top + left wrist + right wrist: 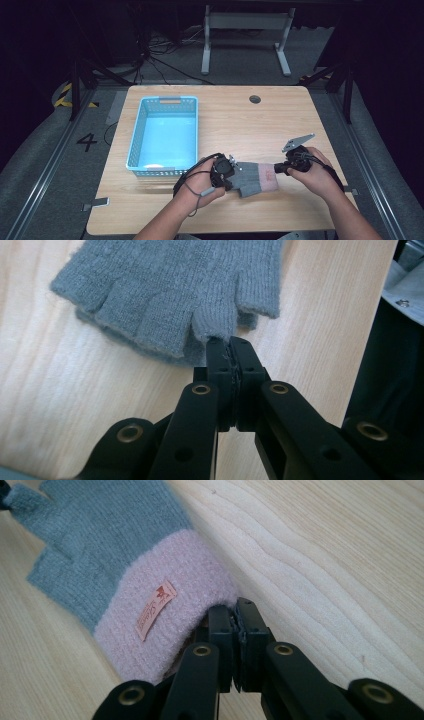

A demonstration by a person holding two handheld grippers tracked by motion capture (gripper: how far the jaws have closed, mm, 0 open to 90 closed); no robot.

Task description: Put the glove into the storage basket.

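A grey knitted fingerless glove (254, 178) with a pink cuff (175, 605) lies flat on the wooden table (240, 120) near its front edge. My left gripper (231, 175) is at the glove's finger end, its jaws shut on the edge of one grey finger stub (215, 325). In the left gripper view the jaw tips of the left gripper (230, 342) meet right at that stub. My right gripper (276, 169) is at the opposite end, and the right gripper (231, 607) is shut on the rim of the pink cuff. A small pink label (156, 609) is sewn on the cuff.
A light blue plastic basket (134, 140) stands on the left half of the table, just behind my left hand. A round cable hole (255, 99) sits at the table's far edge. A grey plate (298, 142) sticks up from the right gripper.
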